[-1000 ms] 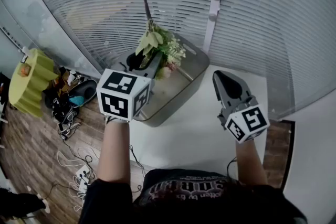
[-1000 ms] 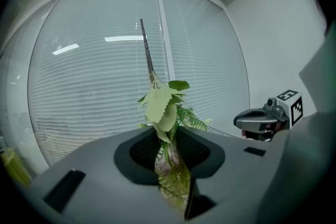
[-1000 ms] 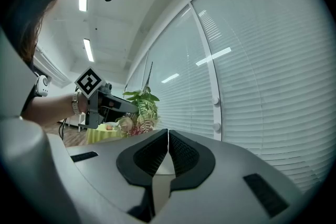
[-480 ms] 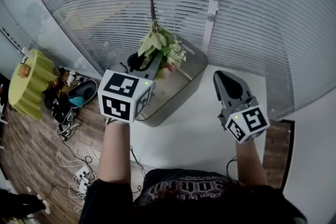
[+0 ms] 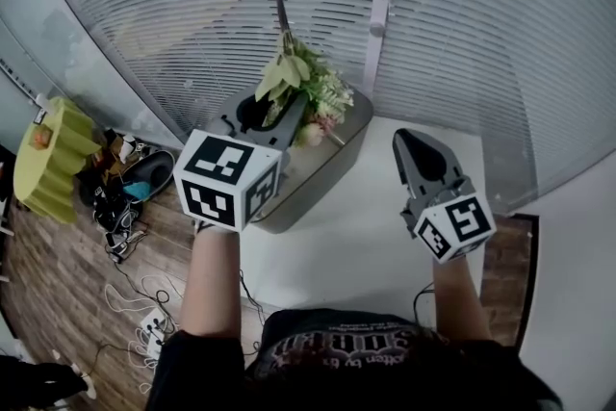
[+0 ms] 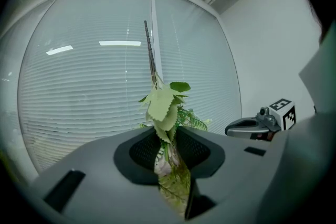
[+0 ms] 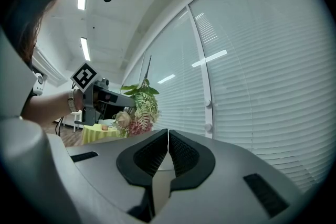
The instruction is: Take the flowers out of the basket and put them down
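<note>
Green-leaved flower sprig (image 5: pixel 308 87) pinched between left gripper's (image 5: pixel 292 111) opening jaws above grey basket (image 5: pixel 322 173); right gripper (image 7: pixel 168 136) closed, empty.

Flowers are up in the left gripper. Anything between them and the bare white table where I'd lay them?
Nothing visible blocks it. The flowers, in the left gripper, whose jaws are opening, hang over the basket; the white table beside it lies bare. Only the right gripper, shut and empty, hovers over its right side.
</note>
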